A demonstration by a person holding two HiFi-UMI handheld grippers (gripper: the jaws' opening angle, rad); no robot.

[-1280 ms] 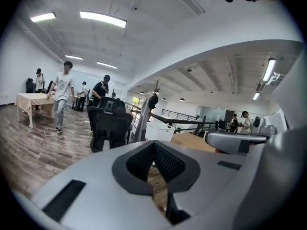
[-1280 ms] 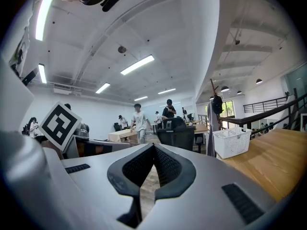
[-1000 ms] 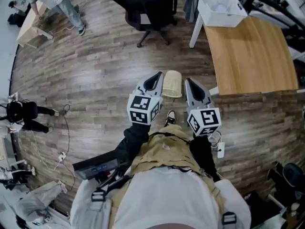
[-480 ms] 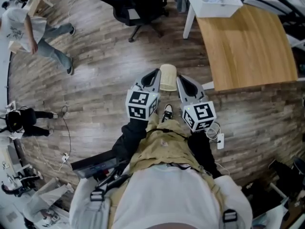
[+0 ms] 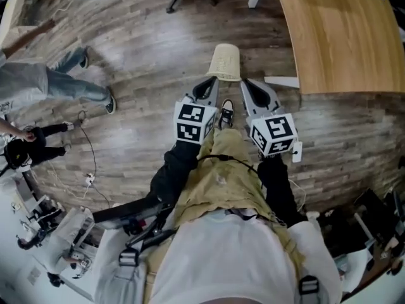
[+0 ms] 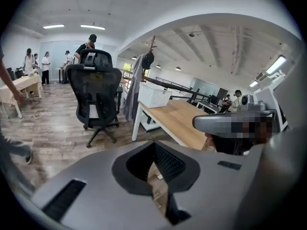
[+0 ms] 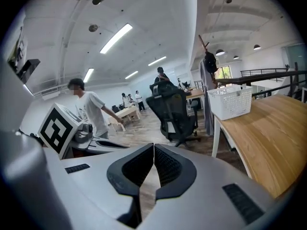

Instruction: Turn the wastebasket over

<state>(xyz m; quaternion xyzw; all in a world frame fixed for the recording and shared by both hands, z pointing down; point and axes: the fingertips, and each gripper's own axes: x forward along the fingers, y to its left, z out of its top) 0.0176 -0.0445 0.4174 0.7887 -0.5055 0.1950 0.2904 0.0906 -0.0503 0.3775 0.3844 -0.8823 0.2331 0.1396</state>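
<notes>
1. A cream woven wastebasket (image 5: pixel 224 62) sits on the plank floor (image 5: pixel 139 37), its wider end toward the person
2. The left hand-held gripper (image 5: pixel 206 86) and the right hand-held gripper (image 5: pixel 248 87) point at it, one on each side of that near end; whether they touch it is unclear
3. A shoe (image 5: pixel 226 113) shows between the two grippers
4. A wooden counter (image 5: pixel 342 37) stands to the right, near the wastebasket
5. Another person's legs (image 5: pixel 69 87) are at the far left

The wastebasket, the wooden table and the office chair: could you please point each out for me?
wastebasket (image 5: pixel 224 63), head view, on its woven side wall.
wooden table (image 5: pixel 342 37), head view, on the bare tabletop.
office chair (image 6: pixel 96 92), left gripper view, on the backrest.
</notes>
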